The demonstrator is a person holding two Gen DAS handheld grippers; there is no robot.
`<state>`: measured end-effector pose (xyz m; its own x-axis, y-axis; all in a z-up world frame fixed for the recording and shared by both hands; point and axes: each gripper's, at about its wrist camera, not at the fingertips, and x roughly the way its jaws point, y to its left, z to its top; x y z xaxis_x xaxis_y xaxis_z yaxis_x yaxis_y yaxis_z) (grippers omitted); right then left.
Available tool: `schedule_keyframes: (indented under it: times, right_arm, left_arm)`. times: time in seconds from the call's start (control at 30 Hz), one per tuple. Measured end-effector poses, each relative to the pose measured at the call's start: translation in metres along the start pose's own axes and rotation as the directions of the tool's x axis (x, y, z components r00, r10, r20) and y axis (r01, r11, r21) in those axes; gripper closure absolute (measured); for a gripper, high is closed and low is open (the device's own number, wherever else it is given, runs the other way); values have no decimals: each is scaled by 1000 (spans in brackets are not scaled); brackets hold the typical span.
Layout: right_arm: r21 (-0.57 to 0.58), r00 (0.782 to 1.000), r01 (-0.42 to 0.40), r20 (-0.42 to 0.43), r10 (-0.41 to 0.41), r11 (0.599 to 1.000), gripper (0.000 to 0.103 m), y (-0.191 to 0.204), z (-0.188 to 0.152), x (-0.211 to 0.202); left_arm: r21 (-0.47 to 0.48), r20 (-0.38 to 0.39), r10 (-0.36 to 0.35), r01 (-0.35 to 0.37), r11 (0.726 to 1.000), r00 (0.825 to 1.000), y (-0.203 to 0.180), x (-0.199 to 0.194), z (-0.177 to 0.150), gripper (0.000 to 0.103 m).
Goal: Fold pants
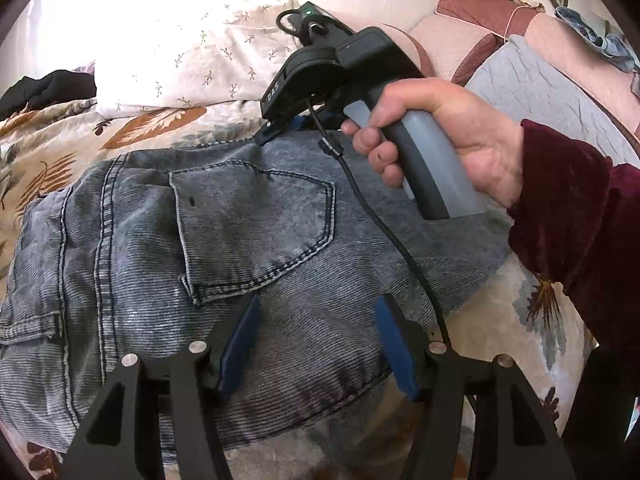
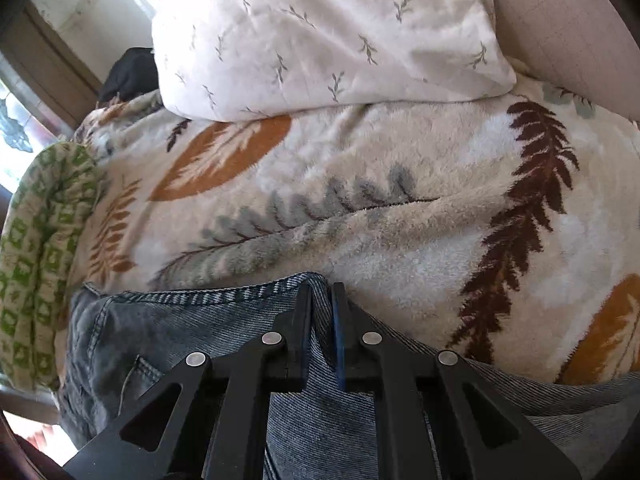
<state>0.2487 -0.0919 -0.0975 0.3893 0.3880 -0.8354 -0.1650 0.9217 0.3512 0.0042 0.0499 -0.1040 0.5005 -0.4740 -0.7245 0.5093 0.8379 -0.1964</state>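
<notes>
**Right gripper pinches the far edge of the jeans**

Your grey washed denim pants (image 1: 224, 240) lie flat on the fuzzy cream leaf-print blanket (image 2: 400, 220) on the bed, filling the middle and lower left of the left wrist view. Your right gripper (image 2: 322, 312) has closed tight on the stitched hem at the far edge, low in the middle of its own view. Your left gripper (image 1: 316, 344) hovers over the near part with its blue pads apart, holding nothing. The pinched edge lies away from you, so I think it must come back toward the left gripper.
</notes>
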Motion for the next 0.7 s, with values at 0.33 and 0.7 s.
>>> schedule_keyframes:
  times: [0.33, 0.7]
  right_arm:
    - [105, 981, -88, 183, 68, 991, 57, -27, -22, -114]
    - [358, 839, -243, 544, 10, 902, 34, -142, -207, -290]
  left_arm:
    - [10, 6, 9, -9, 1000, 1000, 0, -6, 1, 39]
    - [27, 79, 37, -39, 999, 996, -9, -27, -3, 37]
